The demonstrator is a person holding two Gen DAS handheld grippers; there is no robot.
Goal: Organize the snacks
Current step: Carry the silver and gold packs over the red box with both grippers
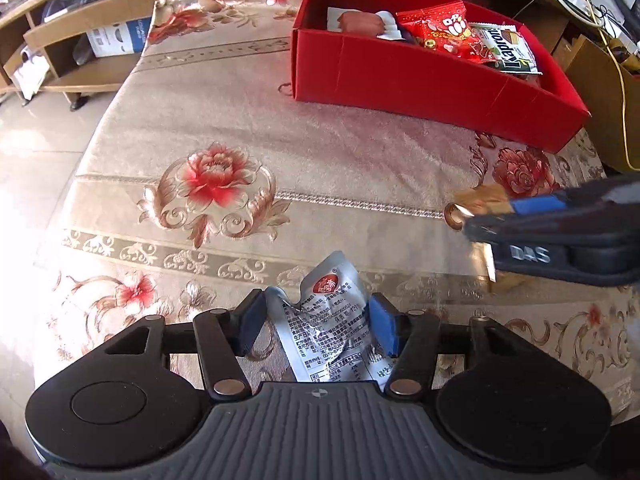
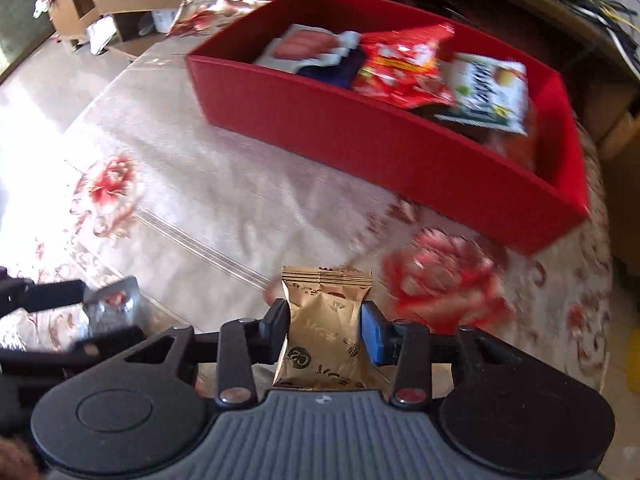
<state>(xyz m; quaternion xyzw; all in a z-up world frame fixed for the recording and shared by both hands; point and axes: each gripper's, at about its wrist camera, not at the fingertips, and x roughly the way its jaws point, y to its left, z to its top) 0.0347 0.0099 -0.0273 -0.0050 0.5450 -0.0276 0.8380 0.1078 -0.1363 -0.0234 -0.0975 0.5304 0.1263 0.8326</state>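
Observation:
My left gripper (image 1: 318, 322) is shut on a crumpled silver snack packet (image 1: 328, 320), held over the floral tablecloth. My right gripper (image 2: 325, 330) is shut on a gold snack packet (image 2: 326, 328); it shows at the right edge of the left wrist view (image 1: 480, 216) with the gold packet (image 1: 482, 200) in it. A red box (image 1: 420, 76) stands at the far right of the table and holds several snacks: a red bag (image 1: 440, 32), a green and white wafer pack (image 1: 508, 50) and a pink and white pack (image 1: 360, 22). The box (image 2: 360, 136) also shows ahead in the right wrist view.
The floral tablecloth (image 1: 248, 128) covers the table. Wooden shelves (image 1: 72, 32) with boxes and bags stand beyond the far left edge. Cables and cardboard (image 1: 600, 40) lie behind the box at the right. A tiled floor (image 1: 40, 140) is at the left.

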